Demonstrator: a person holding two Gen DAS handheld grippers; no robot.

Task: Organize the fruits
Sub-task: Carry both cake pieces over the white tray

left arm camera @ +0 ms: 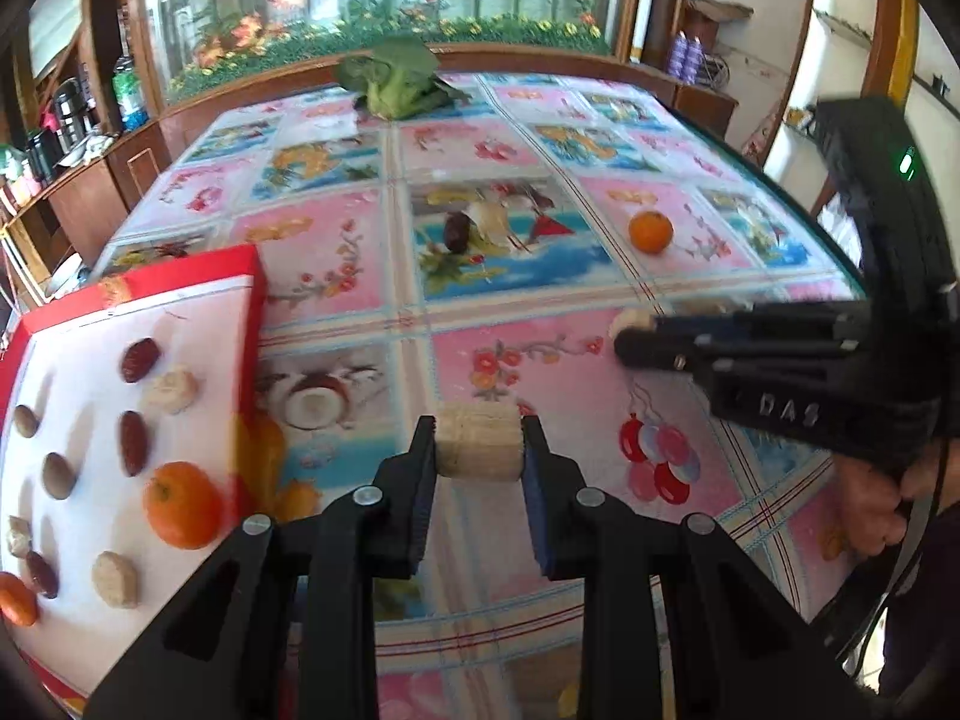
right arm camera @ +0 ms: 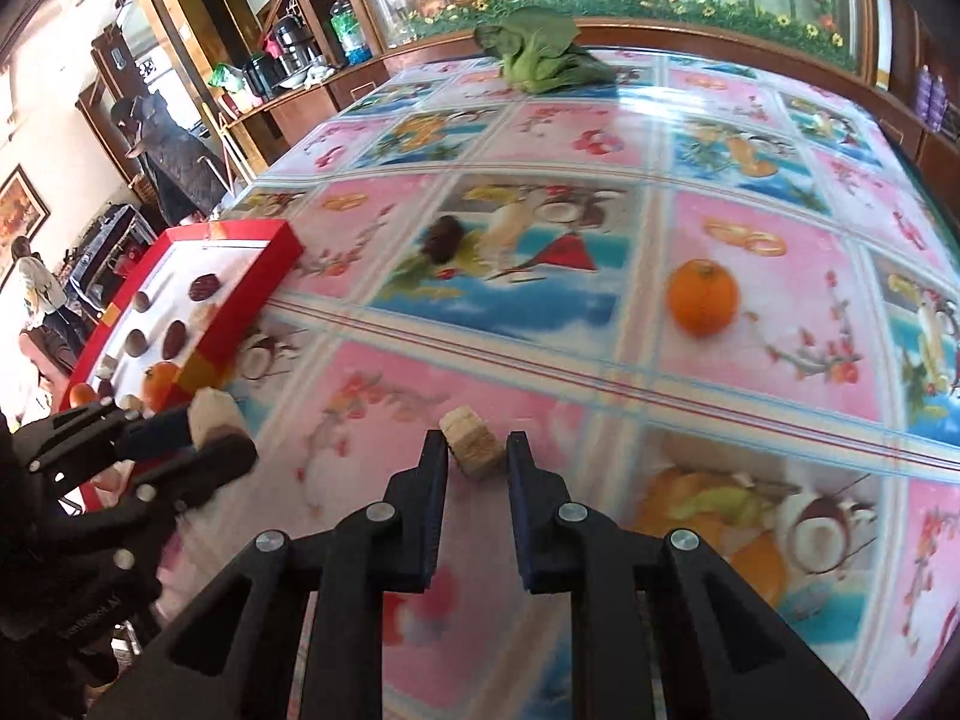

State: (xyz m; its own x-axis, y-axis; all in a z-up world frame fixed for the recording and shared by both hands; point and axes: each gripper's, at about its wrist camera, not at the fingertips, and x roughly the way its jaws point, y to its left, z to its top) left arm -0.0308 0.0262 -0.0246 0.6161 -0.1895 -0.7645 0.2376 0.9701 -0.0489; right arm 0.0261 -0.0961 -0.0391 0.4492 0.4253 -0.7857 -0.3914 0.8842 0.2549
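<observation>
My left gripper [left arm camera: 478, 444] clamps a pale chunk [left arm camera: 478, 441] beside the red tray [left arm camera: 255, 300]; my right gripper [right arm camera: 477, 450] pinches a smaller piece [right arm camera: 474, 441]. Open tablecloth [right arm camera: 540, 360] ahead; orange [right arm camera: 702, 297], date [right arm camera: 444, 237] and greens [right arm camera: 534, 54] farther off.

- Tablecloth [right arm camera: 600, 372]: pink and blue squares printed with fruit and flowers.
- Tray [left arm camera: 252, 300]: red rim, white inside.
- Loose orange [right arm camera: 702, 297]: bright orange.
- Leafy vegetable [right arm camera: 540, 54]: green.
- Held pieces [left arm camera: 477, 441]: pale beige.
</observation>
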